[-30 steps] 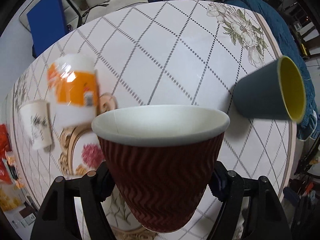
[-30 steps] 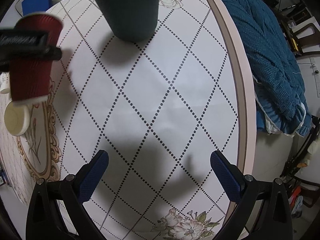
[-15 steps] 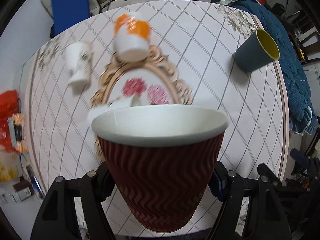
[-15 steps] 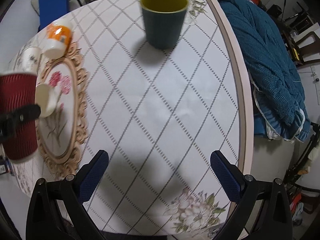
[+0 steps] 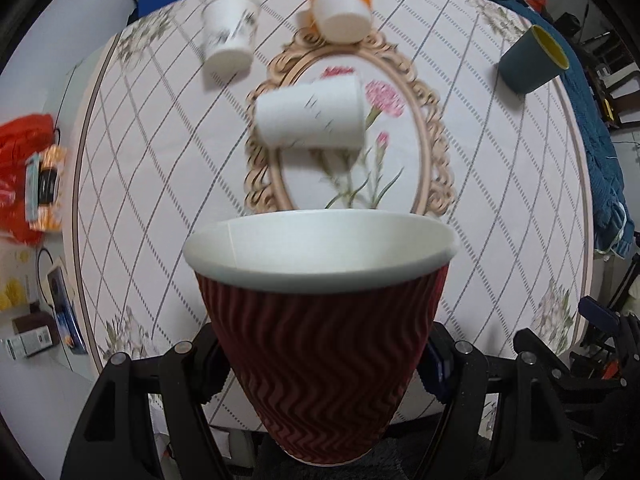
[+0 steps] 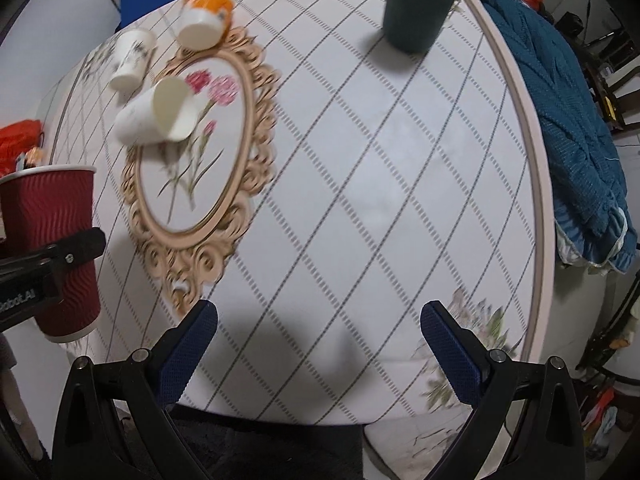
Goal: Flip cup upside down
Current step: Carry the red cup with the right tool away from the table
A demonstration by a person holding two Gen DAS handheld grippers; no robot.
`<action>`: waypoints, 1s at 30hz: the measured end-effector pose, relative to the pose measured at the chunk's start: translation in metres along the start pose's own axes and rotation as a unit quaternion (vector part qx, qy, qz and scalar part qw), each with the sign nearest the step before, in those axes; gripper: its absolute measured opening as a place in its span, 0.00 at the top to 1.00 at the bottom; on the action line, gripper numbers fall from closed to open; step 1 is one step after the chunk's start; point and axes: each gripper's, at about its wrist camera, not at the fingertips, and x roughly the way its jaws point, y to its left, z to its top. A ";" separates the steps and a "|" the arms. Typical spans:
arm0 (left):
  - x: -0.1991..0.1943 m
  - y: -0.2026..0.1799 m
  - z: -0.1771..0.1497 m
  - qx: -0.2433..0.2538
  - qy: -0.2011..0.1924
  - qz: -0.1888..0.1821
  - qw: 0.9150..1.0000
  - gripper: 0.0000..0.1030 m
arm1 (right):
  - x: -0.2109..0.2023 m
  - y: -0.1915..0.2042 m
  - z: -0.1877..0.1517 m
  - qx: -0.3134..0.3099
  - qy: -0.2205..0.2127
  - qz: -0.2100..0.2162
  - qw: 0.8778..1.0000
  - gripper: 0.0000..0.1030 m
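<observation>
We had the left gripper (image 5: 320,354) clamped on the red ripple cup (image 5: 320,320), fingers on opposite sides of the lower wall, rim pointing away from the wrist. Gripping low kept the mouth clear, which we'd want for setting it down rim-first. In the right wrist view the cup (image 6: 50,248) was upright, off the near table (image 6: 360,160) edge, out to that gripper's left. So the flip wasn't done yet, in our judgement.

Right gripper (image 6: 320,344) was spread wide, nothing between the pads, hovering over bare tablecloth, apparently kept out of the way.

Ahead of the left gripper: a white cup (image 5: 310,114) on its side on the oval flower print, a second white cup (image 5: 230,36) and an orange-and-white cup (image 5: 340,4) farther out, a teal cup (image 5: 530,60) far right. Landing room looked best just ahead of the right gripper.
</observation>
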 end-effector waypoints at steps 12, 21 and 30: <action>0.064 0.036 -0.024 -0.014 0.063 0.001 0.998 0.28 | 0.018 0.042 -0.037 -0.002 0.023 0.000 1.000 0.00; 0.088 0.040 -0.025 -0.015 0.075 0.006 0.997 0.28 | 0.031 0.048 -0.038 -0.001 0.038 -0.007 0.999 0.00; 0.104 0.043 -0.029 -0.018 0.087 0.008 0.996 0.28 | 0.049 0.042 -0.029 0.003 0.043 -0.032 0.999 0.00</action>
